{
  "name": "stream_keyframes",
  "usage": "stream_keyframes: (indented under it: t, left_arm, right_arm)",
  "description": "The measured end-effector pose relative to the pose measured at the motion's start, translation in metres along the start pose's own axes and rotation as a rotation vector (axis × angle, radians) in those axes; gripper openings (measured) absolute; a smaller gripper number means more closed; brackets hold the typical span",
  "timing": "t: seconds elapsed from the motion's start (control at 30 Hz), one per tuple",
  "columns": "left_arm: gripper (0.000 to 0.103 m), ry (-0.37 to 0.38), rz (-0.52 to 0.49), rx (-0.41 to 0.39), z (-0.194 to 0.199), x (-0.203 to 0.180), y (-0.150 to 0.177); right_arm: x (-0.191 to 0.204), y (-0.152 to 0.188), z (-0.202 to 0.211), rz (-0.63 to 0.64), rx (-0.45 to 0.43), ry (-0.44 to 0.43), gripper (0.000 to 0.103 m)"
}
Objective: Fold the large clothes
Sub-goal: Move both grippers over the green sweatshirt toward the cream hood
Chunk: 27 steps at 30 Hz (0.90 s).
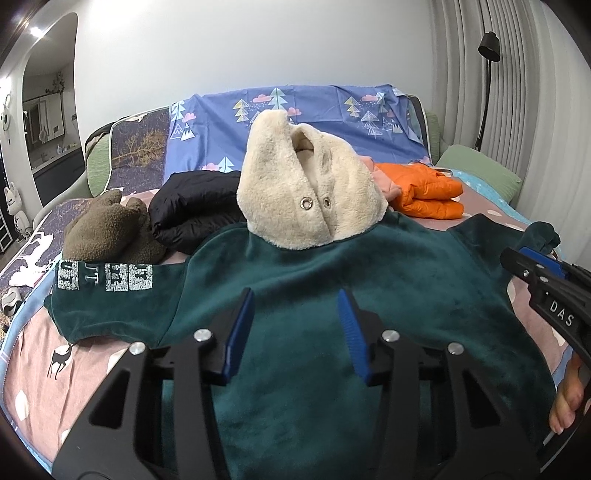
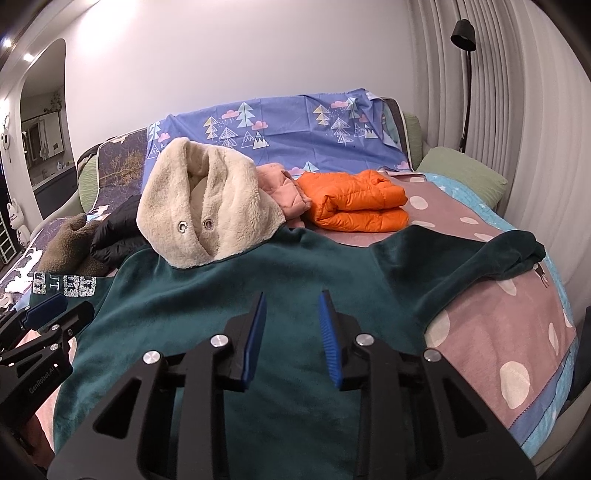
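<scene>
Green velvet hoodie [image 1: 314, 280] lies spread flat on the bed [image 2: 498, 332], both tools, left [image 1: 295, 332] and right [image 2: 291, 332], hovering wide and empty above it, so each should pinch a sleeve cleanly before folding inward.

Both views evenly lit, indoor light, fairly bright. Ceiling spots [image 1: 36, 31] glare at top-left corner w/ blown-out highlights. Shadows soft, mostly under the hood [image 1: 310, 192] and along the bed [image 2: 509, 325] right edge. Strong fisheye bend: curtain [image 2: 517, 110] and doorway curve hard near edges, black vignette in corners. Center sharp; edges a bit soft. Dark green fabric [image 1: 332, 273] loses some detail.
</scene>
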<state>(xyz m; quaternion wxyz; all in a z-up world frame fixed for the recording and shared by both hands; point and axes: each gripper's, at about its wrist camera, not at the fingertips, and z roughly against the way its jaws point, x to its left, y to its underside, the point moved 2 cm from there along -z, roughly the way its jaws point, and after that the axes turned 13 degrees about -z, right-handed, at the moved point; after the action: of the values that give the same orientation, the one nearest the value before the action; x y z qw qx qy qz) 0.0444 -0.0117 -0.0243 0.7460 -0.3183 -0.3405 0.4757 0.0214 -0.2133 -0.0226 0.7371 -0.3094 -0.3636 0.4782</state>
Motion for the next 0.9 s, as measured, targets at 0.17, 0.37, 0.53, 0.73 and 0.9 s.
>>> stream_keyframes:
  t: [0.17,0.37,0.53,0.73,0.9]
  left_arm:
    - [0.049,0.000,0.000,-0.001,0.0009,-0.0010,-0.0005]
    - [0.054,-0.007,-0.001,-0.007,0.0010,-0.0011,-0.0008]
    - [0.060,-0.011,-0.002,-0.008,0.0010,-0.0010,-0.0004]
    - [0.069,-0.021,-0.003,-0.009,0.0017,-0.0004,0.0000]
    - [0.070,-0.017,-0.004,-0.011,0.0015,-0.0001,0.0000]
  right_arm:
    - [0.0004,0.0030,-0.0020,0.001,0.008,-0.003,0.031]
    - [0.0003,0.0039,-0.0019,-0.003,0.013,-0.007,0.031]
    - [0.0000,0.0035,-0.0018,-0.003,0.014,-0.007,0.031]
    - [0.0001,0.0041,-0.0022,-0.005,0.018,-0.006,0.031]
    - [0.0010,0.0061,-0.0015,-0.007,0.022,-0.006,0.033]
